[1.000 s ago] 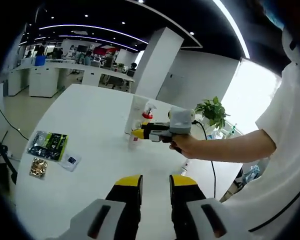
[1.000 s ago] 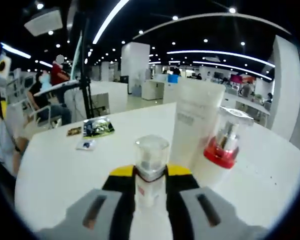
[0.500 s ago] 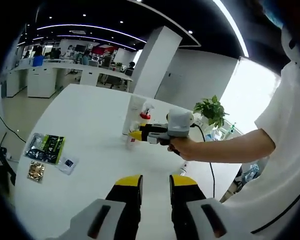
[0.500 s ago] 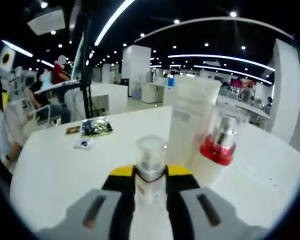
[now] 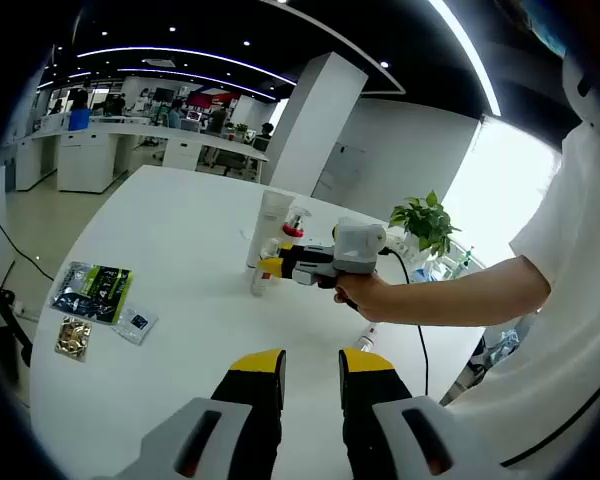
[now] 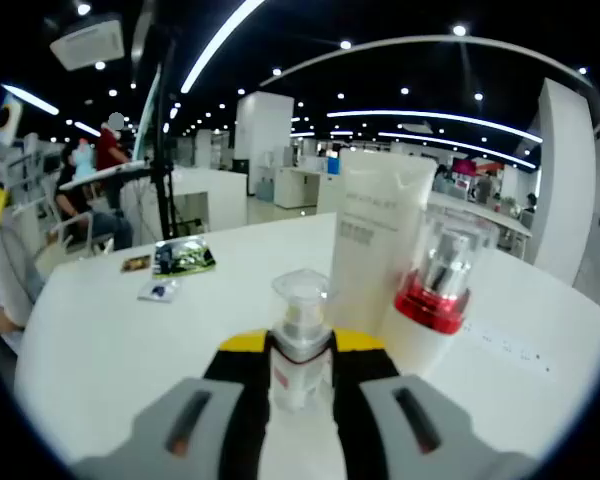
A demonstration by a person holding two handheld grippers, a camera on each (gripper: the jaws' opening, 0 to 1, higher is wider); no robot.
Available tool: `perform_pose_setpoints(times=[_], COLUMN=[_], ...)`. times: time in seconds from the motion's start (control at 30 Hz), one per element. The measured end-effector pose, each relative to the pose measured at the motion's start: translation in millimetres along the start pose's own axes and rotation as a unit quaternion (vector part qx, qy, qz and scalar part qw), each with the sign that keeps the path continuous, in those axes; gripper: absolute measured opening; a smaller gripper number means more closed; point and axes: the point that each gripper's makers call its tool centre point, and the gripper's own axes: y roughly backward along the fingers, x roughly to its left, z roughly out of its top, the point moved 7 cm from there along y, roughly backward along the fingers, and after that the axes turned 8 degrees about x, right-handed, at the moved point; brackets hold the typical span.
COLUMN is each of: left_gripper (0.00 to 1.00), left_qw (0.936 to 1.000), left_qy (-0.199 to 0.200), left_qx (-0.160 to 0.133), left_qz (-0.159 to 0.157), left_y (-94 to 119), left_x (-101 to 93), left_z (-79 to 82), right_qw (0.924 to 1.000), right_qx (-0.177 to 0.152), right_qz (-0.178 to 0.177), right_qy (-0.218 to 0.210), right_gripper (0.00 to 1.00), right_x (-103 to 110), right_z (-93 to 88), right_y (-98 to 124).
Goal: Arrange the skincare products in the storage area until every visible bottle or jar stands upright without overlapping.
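Observation:
My right gripper [image 6: 300,352] is shut on a small clear-capped bottle [image 6: 300,330], held upright just over the white table [image 6: 120,340]. Right behind it stand a tall white tube [image 6: 375,240] and a clear bottle with a red collar [image 6: 435,285], both upright and close together. In the left gripper view the right gripper [image 5: 273,267] comes in from the right, held by a person's hand [image 5: 365,295], with the small bottle [image 5: 261,278] at its tip beside the white tube [image 5: 267,228] and the red-collared bottle [image 5: 294,226]. My left gripper [image 5: 311,362] hangs open above the near table, holding nothing.
Several sachets lie flat on the left of the table: a green-black pack [image 5: 92,290], a gold one [image 5: 75,337] and a small white one [image 5: 138,322]. Another small item [image 5: 366,340] lies below the person's arm. A potted plant [image 5: 425,222] stands beyond the table's far edge.
The right gripper has carried the small bottle slightly closer to the tube and red-collared bottle. The left gripper is unchanged; its view shifted a little.

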Motion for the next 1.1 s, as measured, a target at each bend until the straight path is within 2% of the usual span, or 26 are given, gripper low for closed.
perform_pose_setpoints(times=[0.33,0.6,0.83,0.9,1.0,1.03,1.1], left_gripper=[0.21,0.21,0.21,0.21,0.21,0.21,0.21], left_qw=[1.0000,0.9999,0.9991,0.9980,0.9960,0.9937,0.9908], left_qy=[-0.001,-0.008,0.005,-0.008,0.002,-0.019,-0.040], left_qx=[-0.002,0.002,0.022,0.041,0.054,0.063,0.083], left_qz=[0.000,-0.010,-0.037,-0.047,-0.071,-0.091,-0.099], left_y=[0,-3,-25,-30,-27,-25,-25], left_x=[-0.1,-3.1,-1.8,-5.3,-16.7,-23.9,-27.2], left_z=[2.7,4.7,5.7,11.3,27.3,32.7,36.9], right_qw=[0.9999,0.9997,0.9989,0.9982,0.9956,0.9944,0.9939], right_qx=[0.009,0.018,0.020,0.028,0.043,0.055,0.069], right_qz=[0.007,-0.004,-0.011,-0.015,-0.015,-0.011,-0.007], right_qy=[0.007,-0.014,-0.041,-0.051,-0.082,-0.090,-0.086], right_gripper=[0.22,0.26,0.30,0.31,0.31,0.31,0.32], right_x=[2,-1,5,8,17,23,33], right_z=[1.4,-1.1,-1.5,-4.0,-7.4,-7.7,-5.6], right_y=[3,11,47,64,91,102,120])
